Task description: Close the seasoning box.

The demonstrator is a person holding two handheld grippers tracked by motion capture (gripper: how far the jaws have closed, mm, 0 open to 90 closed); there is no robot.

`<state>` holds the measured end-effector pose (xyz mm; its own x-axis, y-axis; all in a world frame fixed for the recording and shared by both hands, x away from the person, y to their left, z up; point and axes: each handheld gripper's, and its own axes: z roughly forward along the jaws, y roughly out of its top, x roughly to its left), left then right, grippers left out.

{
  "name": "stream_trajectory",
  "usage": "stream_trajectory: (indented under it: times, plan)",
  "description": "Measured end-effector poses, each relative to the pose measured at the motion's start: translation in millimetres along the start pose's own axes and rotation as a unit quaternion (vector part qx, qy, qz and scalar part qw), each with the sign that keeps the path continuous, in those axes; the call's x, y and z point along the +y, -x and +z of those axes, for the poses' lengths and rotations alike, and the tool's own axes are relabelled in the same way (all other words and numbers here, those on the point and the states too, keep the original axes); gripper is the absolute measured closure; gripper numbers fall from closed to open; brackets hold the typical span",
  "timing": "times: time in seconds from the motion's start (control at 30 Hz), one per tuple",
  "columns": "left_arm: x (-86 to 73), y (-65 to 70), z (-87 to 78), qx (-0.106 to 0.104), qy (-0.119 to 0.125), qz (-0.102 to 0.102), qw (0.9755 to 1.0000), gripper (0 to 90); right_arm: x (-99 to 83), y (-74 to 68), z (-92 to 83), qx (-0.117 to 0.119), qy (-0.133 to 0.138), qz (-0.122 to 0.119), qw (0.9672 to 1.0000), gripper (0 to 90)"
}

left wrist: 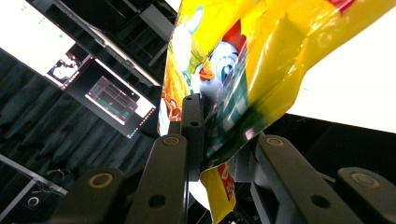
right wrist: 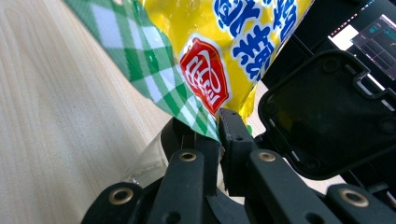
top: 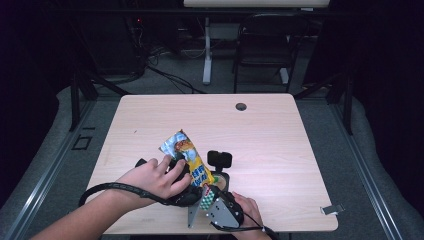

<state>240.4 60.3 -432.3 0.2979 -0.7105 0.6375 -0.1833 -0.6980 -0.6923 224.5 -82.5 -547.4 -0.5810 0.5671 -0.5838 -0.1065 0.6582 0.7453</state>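
Snack bag point(top: 187, 157), yellow with a green-checked end, is lifted off the wooden table point(top: 280, 150) near its front edge, between both grippers. Left gripper point(left wrist: 219, 140) pinches the bag's middle tightly; right gripper point(right wrist: 219, 128) clamps its checked end, jaws nearly closed on the foil.

A pale wooden table point(top: 260, 135) stands in a dim room, its top lit brightest of anything around. Well beyond the jaws, near the far edge, a round cable hole point(top: 241, 106) is set in the wood. Grey carpet point(top: 320, 115) surrounds the table, and black cables point(top: 170, 76) trail over it. Farther off stand a dark folding chair point(top: 267, 45) and the white leg point(top: 207, 50) of another desk. Above the left jaws, lit monitors point(left wrist: 114, 100) hang before dark curtains point(left wrist: 51, 126).
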Motion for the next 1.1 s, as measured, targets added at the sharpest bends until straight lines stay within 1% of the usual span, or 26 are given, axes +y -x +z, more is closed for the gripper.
stream_trajectory:
  times: [0.23, 0.27, 0.33, 0.4, 0.8, 0.93, 1.1]
  plan:
    - [0.3, -0.2, -0.4, 0.000, -0.002, 0.004, 1.0000, 79.5, 0.3, 1.1, -0.4, 0.001, -0.005, -0.004, 1.0000, 86.5]
    - [0.0, 0.1, 0.0, 0.003, -0.002, 0.005, 1.0000, 79.5, 0.4, 1.1, -0.2, 0.001, -0.005, -0.003, 1.0000, 86.5]
    - [-0.1, -0.1, -0.2, 0.002, -0.004, 0.010, 0.9999, 79.5, 0.4, 1.0, 0.3, 0.002, -0.003, 0.001, 1.0000, 86.6]
    - [-0.3, 0.1, -0.2, 0.003, -0.003, 0.008, 1.0000, 79.5, 0.5, 1.4, 0.1, -0.002, -0.008, -0.004, 1.0000, 86.5]
    - [0.2, -1.4, -1.6, 0.004, -0.006, 0.014, 0.9999, 79.5, 0.3, 0.9, 1.8, -0.003, -0.002, 0.001, 1.0000, 86.5]
    - [0.5, -2.5, -1.9, 0.002, -0.005, 0.015, 0.9999, 79.5, 0.5, 1.1, 1.6, -0.002, -0.003, 0.000, 1.0000, 86.3]
    - [1.2, -3.7, -2.7, -0.001, -0.006, 0.018, 0.9998, 79.5, 0.3, 1.2, 1.5, 0.000, -0.002, 0.006, 1.0000, 86.0]
